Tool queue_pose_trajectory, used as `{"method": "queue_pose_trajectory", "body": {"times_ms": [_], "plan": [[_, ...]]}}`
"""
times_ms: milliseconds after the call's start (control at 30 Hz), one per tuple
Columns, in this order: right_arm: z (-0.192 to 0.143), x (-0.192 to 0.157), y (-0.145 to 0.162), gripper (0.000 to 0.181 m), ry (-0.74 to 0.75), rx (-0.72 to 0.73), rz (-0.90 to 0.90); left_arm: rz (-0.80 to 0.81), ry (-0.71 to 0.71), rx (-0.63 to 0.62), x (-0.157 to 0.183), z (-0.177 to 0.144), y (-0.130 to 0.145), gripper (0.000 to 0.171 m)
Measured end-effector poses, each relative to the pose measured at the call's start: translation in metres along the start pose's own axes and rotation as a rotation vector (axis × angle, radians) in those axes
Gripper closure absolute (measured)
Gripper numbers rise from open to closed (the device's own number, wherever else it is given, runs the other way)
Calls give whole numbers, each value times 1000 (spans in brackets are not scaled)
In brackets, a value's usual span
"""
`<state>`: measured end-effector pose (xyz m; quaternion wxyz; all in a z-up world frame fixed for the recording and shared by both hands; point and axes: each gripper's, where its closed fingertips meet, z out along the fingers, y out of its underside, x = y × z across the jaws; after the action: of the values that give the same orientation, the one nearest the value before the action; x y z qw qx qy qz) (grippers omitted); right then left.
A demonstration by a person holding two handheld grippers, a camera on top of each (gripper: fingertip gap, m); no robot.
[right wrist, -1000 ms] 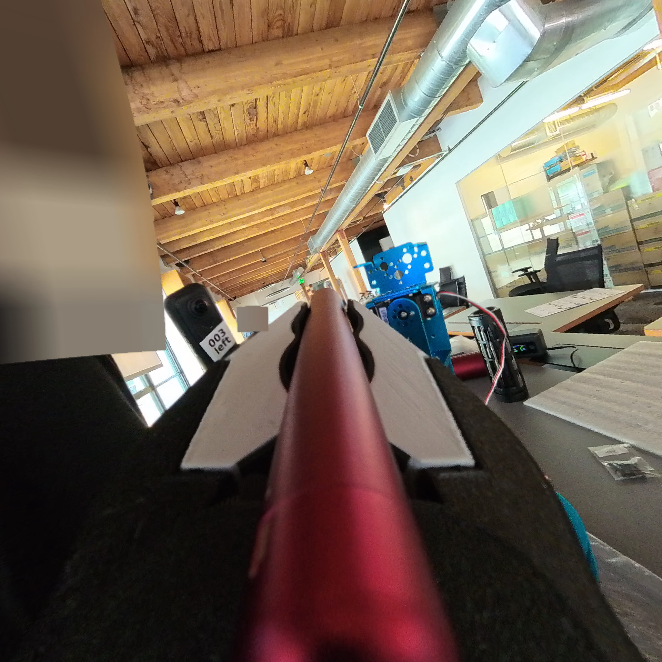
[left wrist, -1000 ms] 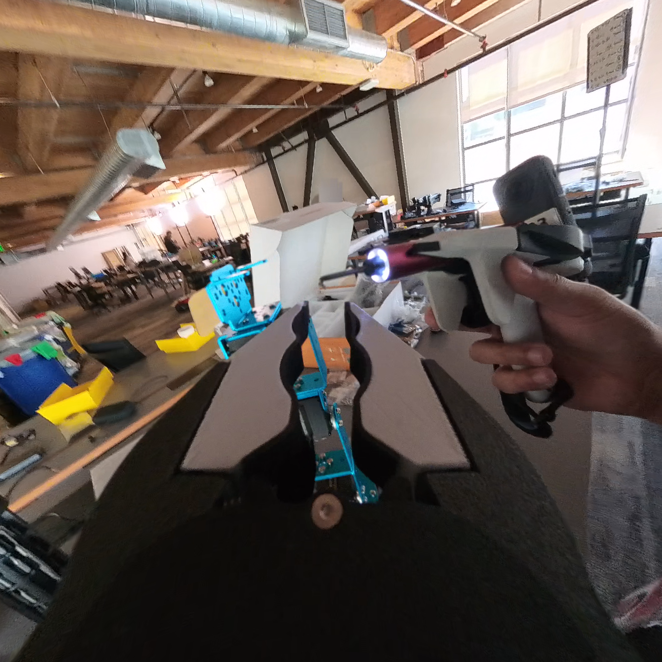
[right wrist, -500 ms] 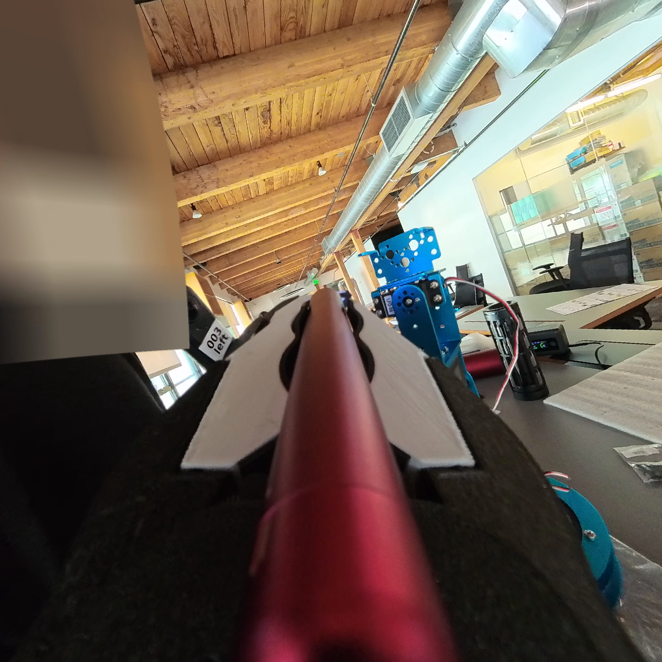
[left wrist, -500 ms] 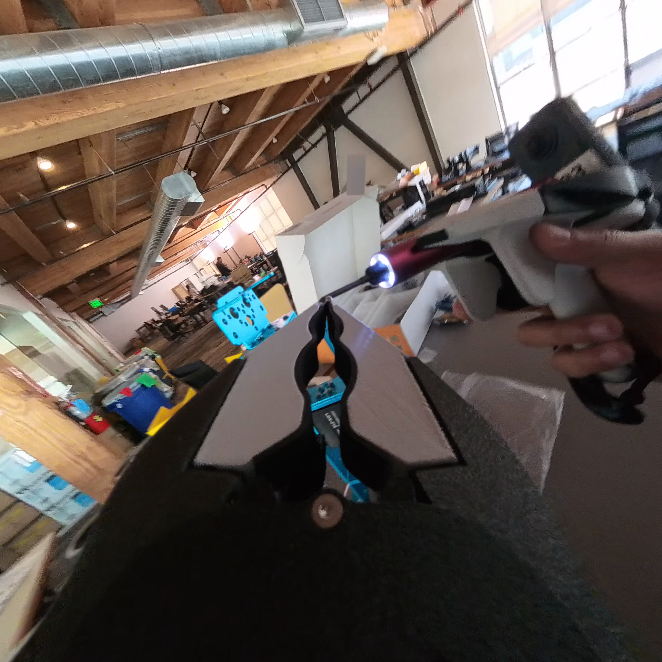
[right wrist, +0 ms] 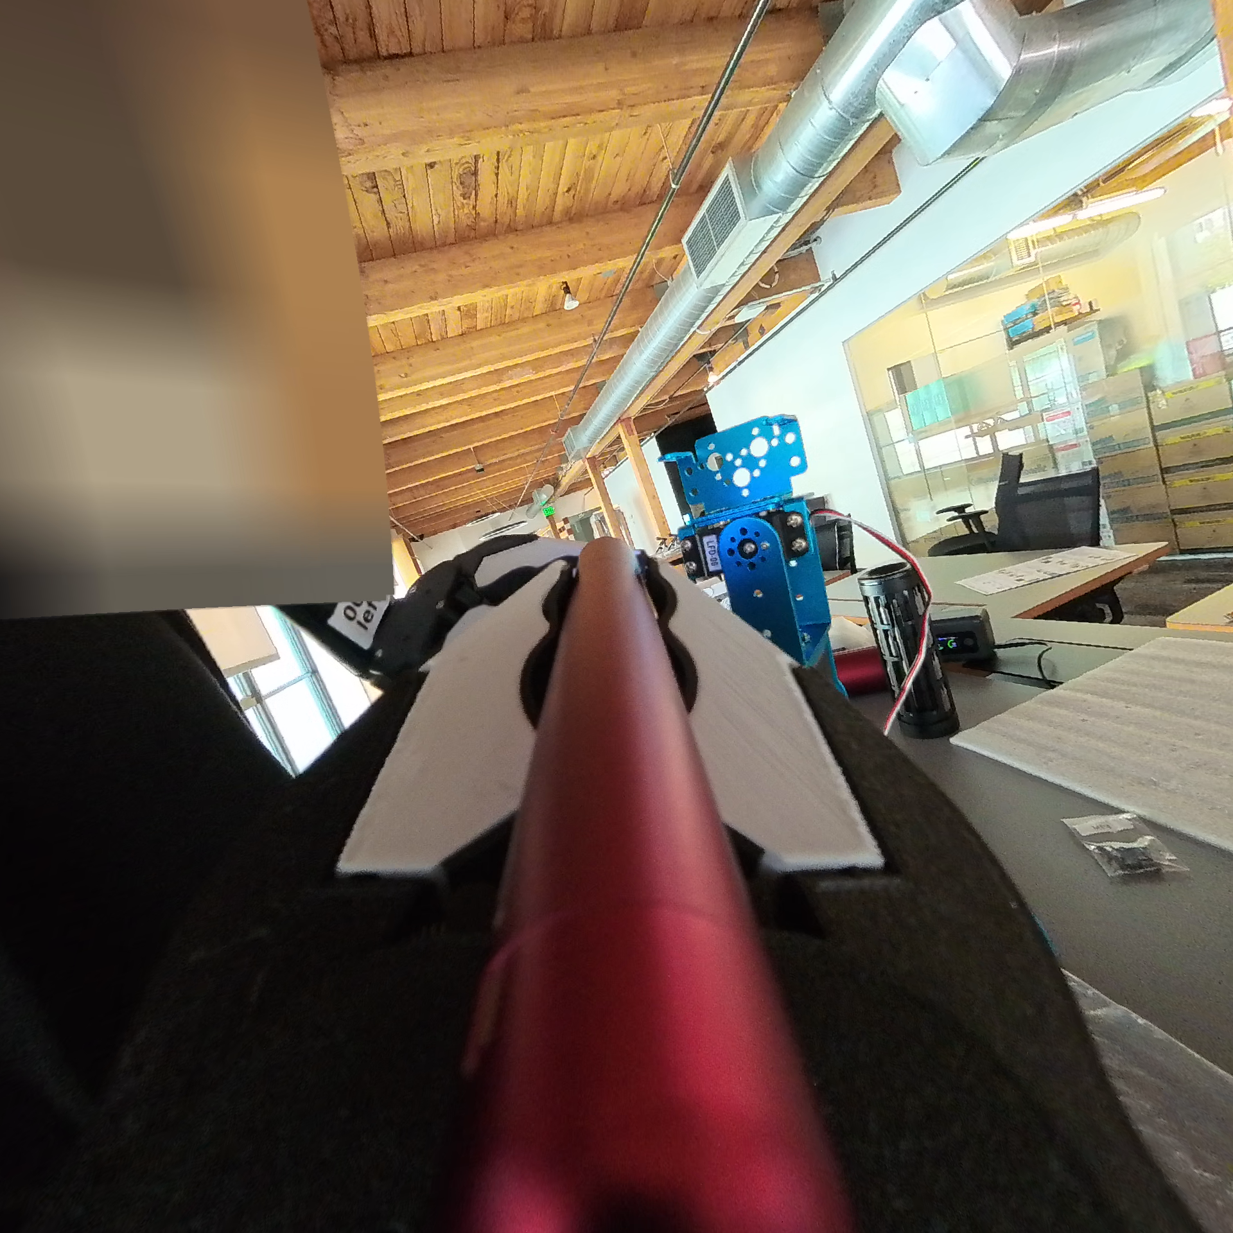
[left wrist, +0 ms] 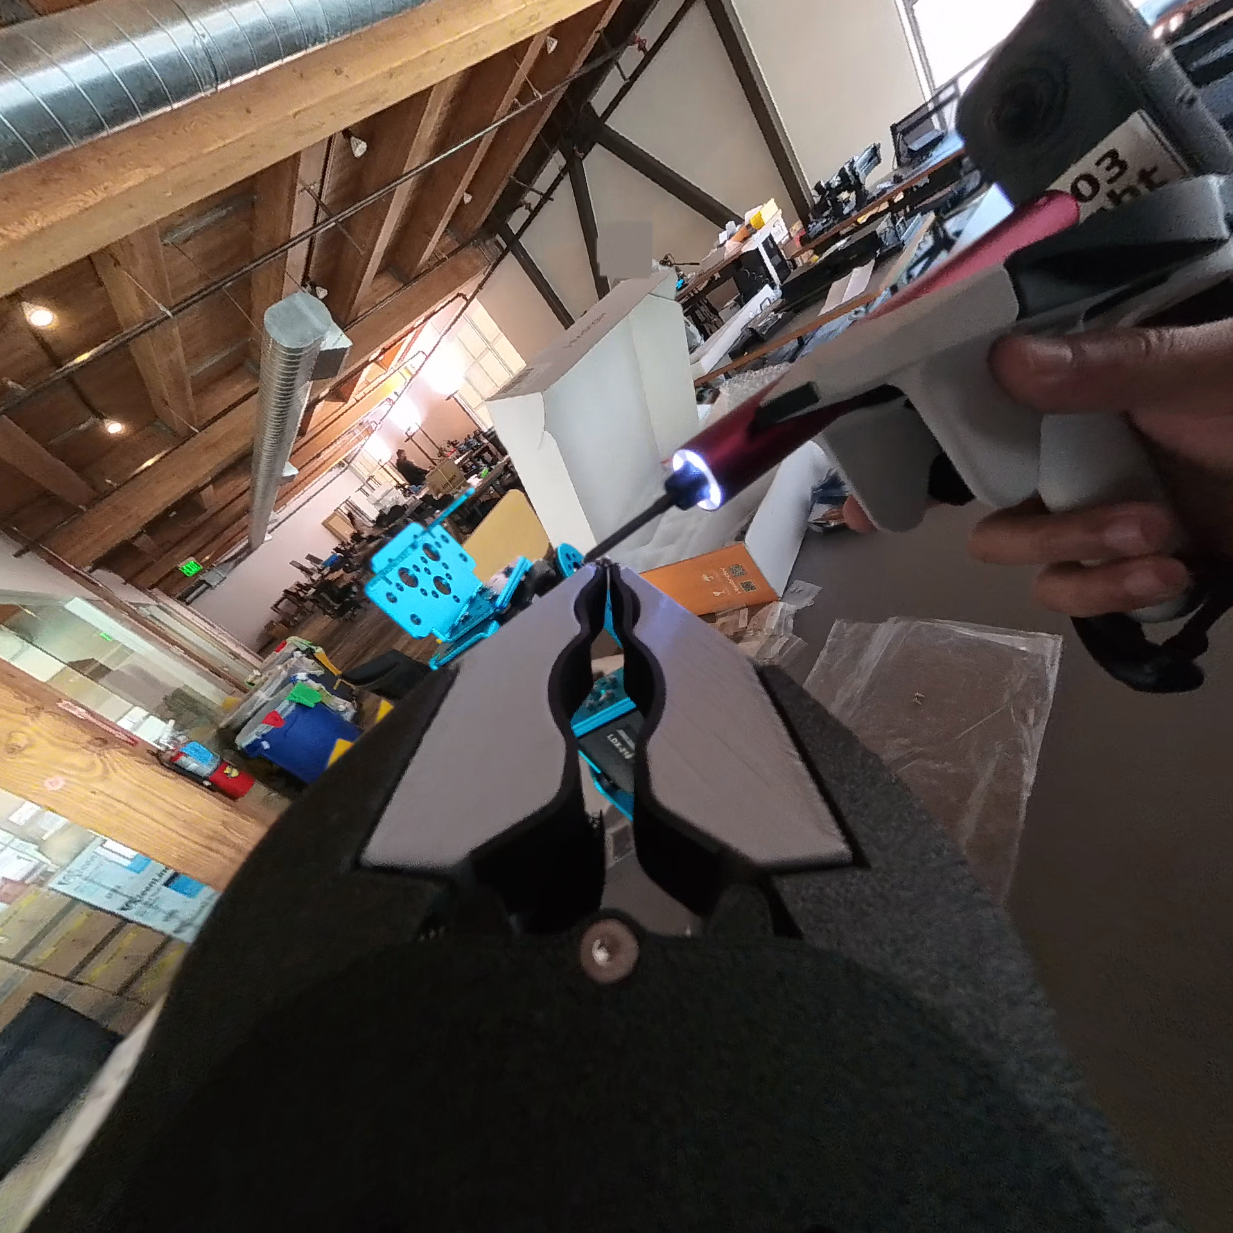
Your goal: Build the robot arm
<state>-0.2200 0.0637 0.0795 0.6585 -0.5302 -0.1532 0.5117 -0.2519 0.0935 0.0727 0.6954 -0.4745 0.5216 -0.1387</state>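
Note:
My left gripper (left wrist: 604, 575) has its tips pinched together on a small dark piece, too small to identify. Through the gap behind the tips I see a blue bracket with a black servo (left wrist: 610, 727). My right gripper (right wrist: 607, 560) is shut on a red screwdriver (right wrist: 614, 767) that runs along its fingers. In the left wrist view a hand holds that gripper at the upper right. The screwdriver (left wrist: 734, 447) has a lit ring, and its thin black bit (left wrist: 627, 527) reaches the left gripper's tips. A blue perforated bracket assembly (right wrist: 747, 527) stands on the table to the right of the tips and also shows in the left wrist view (left wrist: 420, 587).
A white box (left wrist: 587, 427), an orange box (left wrist: 707, 580) and a clear plastic bag (left wrist: 934, 707) lie on the grey table. A black cylinder with red and white wires (right wrist: 907, 654), a white foam sheet (right wrist: 1101, 720) and a small bag of parts (right wrist: 1121, 854) lie to the right. Left tips to right tips: about 5 cm.
My left gripper's jaws have closed from open to pinched at the tips, and its view has tilted. The right gripper has brought the screwdriver closer, so the bit now meets the left tips.

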Motion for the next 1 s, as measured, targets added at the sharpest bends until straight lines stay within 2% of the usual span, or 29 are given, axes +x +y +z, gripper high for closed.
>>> {"method": "queue_pose_trajectory", "body": {"times_ms": [200,333,433,667,733,833,900,1000], "plan": [[1,1,1,158,-1,-9,4,0,-57,2,-9,-1,-1,161],[1,1,0,159,-8,0,15,5,-65,14,-11,-1,-1,162],[1,2,-1,158,-2,-2,6,4,-67,15,-12,-1,0,170],[-1,5,-1,159,10,-6,-9,-28,-43,16,-13,1,3,171],[-4,8,-2,159,25,12,-27,-130,-19,55,-15,-1,-1,171],[-7,12,-6,159,12,69,39,-466,100,233,-20,-14,-27,170],[1,-2,-5,159,-107,92,137,-654,212,390,-20,-27,-49,170],[11,-25,-3,159,-297,139,267,-735,318,492,-14,-37,-61,171]]}}
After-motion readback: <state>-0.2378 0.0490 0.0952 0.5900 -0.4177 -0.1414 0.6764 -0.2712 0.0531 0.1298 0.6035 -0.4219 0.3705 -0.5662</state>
